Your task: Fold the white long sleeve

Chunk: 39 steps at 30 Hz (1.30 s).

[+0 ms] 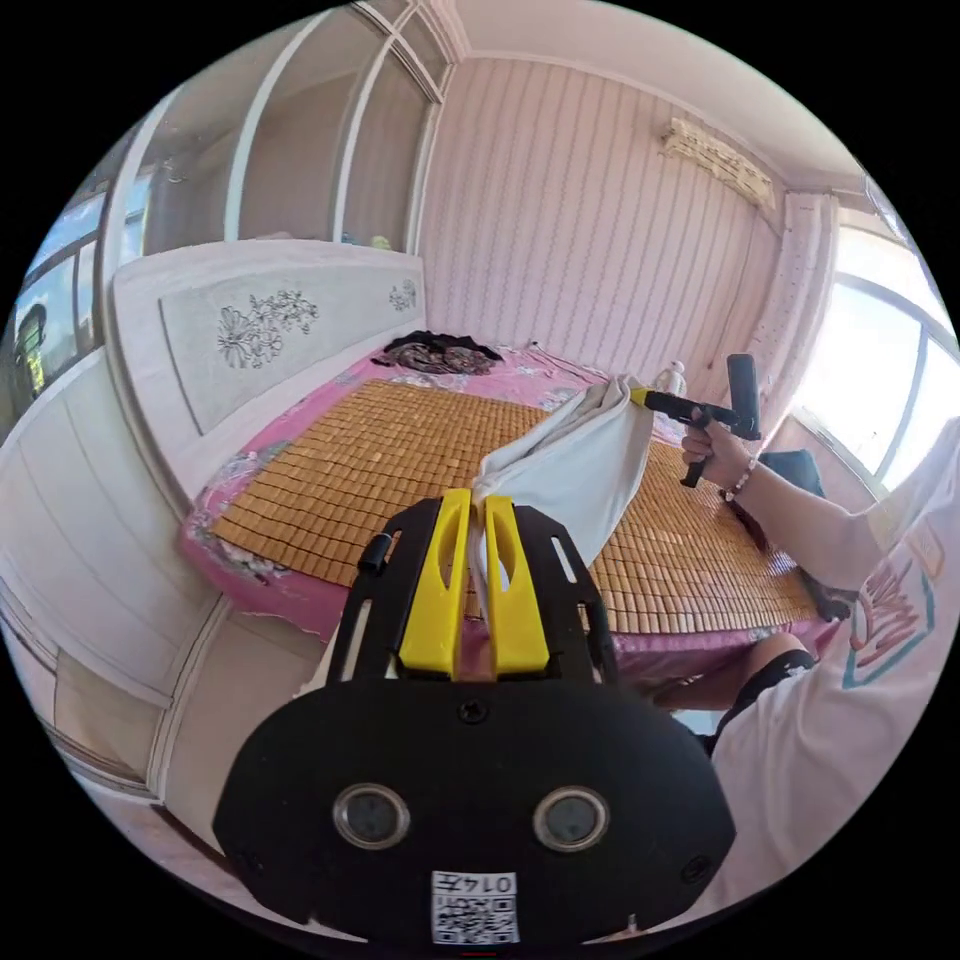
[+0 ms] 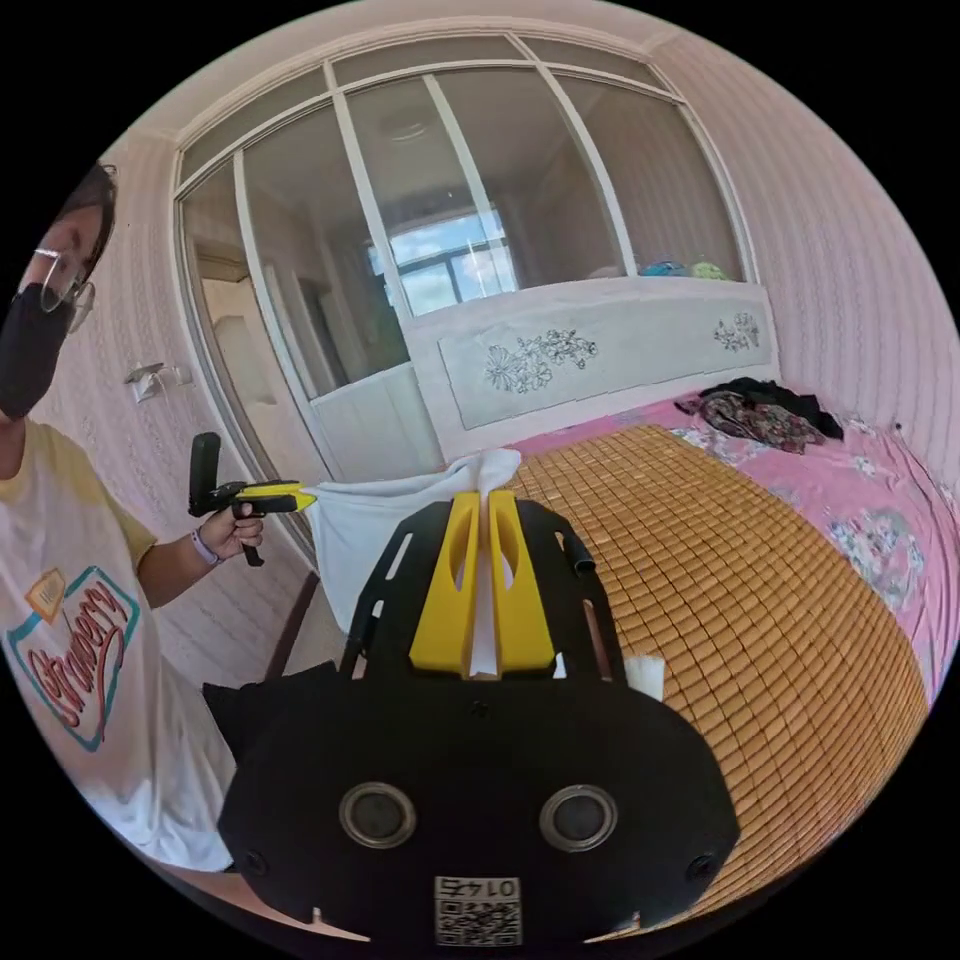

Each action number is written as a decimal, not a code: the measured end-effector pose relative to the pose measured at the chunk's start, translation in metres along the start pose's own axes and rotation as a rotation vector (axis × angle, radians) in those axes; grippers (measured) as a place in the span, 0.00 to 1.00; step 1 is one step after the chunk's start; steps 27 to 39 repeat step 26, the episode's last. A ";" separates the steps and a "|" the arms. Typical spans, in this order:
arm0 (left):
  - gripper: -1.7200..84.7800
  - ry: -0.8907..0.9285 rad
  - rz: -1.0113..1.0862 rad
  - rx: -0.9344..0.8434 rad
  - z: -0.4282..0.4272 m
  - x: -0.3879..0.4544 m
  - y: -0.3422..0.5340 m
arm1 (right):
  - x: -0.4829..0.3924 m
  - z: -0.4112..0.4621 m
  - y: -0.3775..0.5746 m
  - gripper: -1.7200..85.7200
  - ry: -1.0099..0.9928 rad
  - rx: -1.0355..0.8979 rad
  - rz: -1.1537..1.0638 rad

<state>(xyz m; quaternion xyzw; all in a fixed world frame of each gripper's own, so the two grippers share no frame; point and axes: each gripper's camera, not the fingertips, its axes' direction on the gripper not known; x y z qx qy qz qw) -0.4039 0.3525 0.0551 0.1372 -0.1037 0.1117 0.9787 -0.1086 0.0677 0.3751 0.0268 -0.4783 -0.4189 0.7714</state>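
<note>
Nearest to me, my left gripper (image 1: 478,500) has its yellow jaws pinched close on a corner of the white long sleeve (image 1: 580,470), the cloth coming out between the tips. In the right gripper view my right gripper (image 2: 487,497) is clamped the same way, a strip of white running down between its jaws. Each view also catches the other gripper out at the far end of the cloth, so I am holding one edge of the garment stretched between my two hands, up in the air, with the rest hanging below.

Just beyond lies the bed (image 2: 900,540), its bamboo mat (image 1: 380,450) bare under the hanging cloth. I judge the step in hand to be spreading the garment flat. To do it well I would keep both grips firm and level, hold the top edge taut but not strained, and lower it so the hanging hem touches the mat first, then draw back to lay it smooth. I cannot tell from here which edge I hold, shoulders or hem; the cloth is bunched at the jaws.

Farther off, a dark heap of clothing (image 2: 762,408) sits near the headboard (image 1: 260,330), well apart from my landing spot.
</note>
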 end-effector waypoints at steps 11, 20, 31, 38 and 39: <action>0.13 -0.330 -0.657 -0.089 0.049 -0.211 0.028 | 0.071 0.260 -0.143 0.12 0.002 -0.382 0.273; 0.08 -0.073 -0.369 -0.104 0.037 -0.078 0.096 | -0.021 0.043 0.174 0.10 0.301 -0.599 0.388; 0.01 0.183 0.123 -0.041 0.030 0.105 0.073 | -0.164 -0.162 0.285 0.08 0.919 -0.447 0.661; 0.01 0.183 0.123 -0.041 0.030 0.105 0.073 | -0.164 -0.162 0.285 0.08 0.919 -0.447 0.661; 0.01 0.183 0.123 -0.041 0.030 0.105 0.073 | -0.164 -0.162 0.285 0.08 0.919 -0.447 0.661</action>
